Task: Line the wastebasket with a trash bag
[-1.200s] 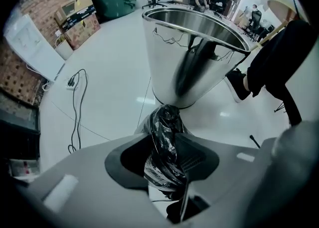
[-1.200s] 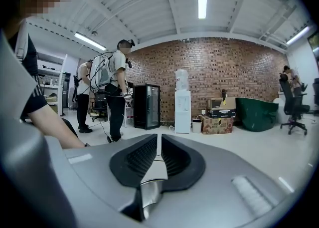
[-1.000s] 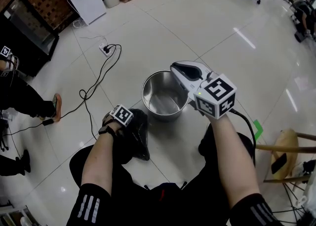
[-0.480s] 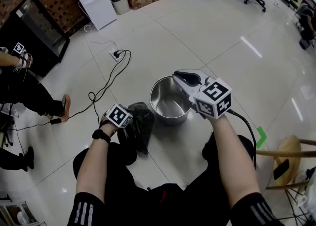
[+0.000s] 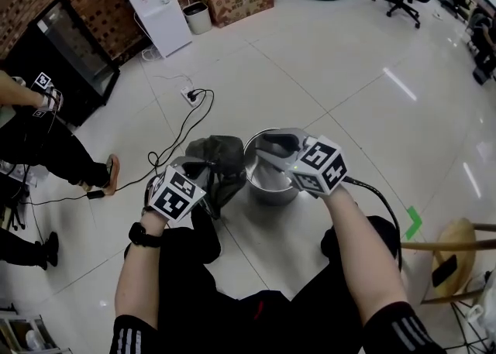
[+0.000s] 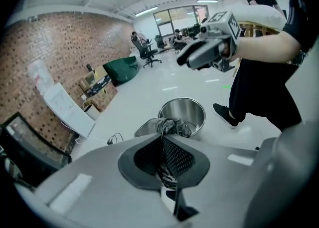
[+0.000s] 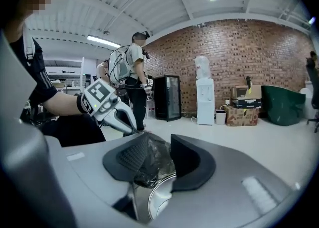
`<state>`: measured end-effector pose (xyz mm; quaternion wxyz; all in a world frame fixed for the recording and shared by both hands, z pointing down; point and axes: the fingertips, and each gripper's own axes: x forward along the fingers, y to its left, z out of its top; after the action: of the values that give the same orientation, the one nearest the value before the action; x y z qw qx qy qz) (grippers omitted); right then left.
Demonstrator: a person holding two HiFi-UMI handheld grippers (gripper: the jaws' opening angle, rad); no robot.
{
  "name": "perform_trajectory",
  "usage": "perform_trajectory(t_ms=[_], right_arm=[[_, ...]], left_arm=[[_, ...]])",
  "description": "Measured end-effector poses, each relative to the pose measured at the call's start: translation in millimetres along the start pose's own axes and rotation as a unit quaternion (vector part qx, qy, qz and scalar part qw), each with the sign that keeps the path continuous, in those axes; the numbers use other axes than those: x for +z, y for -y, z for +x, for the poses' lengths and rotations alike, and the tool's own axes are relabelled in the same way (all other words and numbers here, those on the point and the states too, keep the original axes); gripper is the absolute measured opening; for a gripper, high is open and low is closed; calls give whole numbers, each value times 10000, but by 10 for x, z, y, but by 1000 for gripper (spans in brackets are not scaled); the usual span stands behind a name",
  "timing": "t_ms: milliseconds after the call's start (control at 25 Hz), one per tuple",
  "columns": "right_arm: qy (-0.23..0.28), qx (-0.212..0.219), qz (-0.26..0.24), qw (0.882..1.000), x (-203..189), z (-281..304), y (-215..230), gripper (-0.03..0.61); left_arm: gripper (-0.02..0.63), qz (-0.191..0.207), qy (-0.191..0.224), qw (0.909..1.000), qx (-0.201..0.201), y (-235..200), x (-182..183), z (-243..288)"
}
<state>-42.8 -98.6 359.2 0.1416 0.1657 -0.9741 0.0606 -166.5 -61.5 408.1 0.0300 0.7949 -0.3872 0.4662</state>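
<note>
Head view looks steeply down on a pale tiled floor, where the steel wastebasket stands upright just in front of the person's knees. The left gripper is raised beside the basket's left edge, and the dark trash bag bunches at its tips, level with the rim and hanging down toward the floor on that side. The right gripper reaches across the basket's near rim, its tips close to the bag. Wide bare floor lies beyond the basket. A black cable runs along the left toward a power strip, and a wooden stool stands well apart at the right edge. Left gripper view shows the left gripper with its jaws clenched on a crumpled fold of the trash bag, the pads pressing the film from both sides. The wastebasket stands behind the bag with its open mouth unlined, and the right gripper hovers above it. Right gripper view shows the right gripper released, its jaws having just been opening: the trash bag sits between them against the left pad, with a gap to the right pad. Below the jaws curves the wastebasket rim, and the left gripper holds the bag's far edge just beyond.
</note>
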Motion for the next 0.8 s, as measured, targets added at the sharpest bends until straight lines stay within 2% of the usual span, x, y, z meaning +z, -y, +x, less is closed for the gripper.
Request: perform_trajectory(t_ms=[240, 480, 600, 720, 800], right_arm=[[-359, 373, -128, 9986, -86, 169, -292, 188], [-428, 95, -232, 9988, -135, 187, -283, 236], [-428, 115, -235, 9987, -113, 155, -294, 236], [-428, -64, -262, 9987, -101, 97, -237, 235], [-374, -207, -138, 9990, -95, 42, -154, 192]], left_arm=[[1, 189, 537, 9981, 216, -132, 590, -313], [1, 606, 1066, 9924, 123, 24, 1231, -466], [1, 805, 1193, 9896, 66, 61, 1494, -480], [0, 974, 1268, 9871, -25, 128, 1684, -452], [0, 1049, 1334, 9854, -128, 204, 1783, -394]])
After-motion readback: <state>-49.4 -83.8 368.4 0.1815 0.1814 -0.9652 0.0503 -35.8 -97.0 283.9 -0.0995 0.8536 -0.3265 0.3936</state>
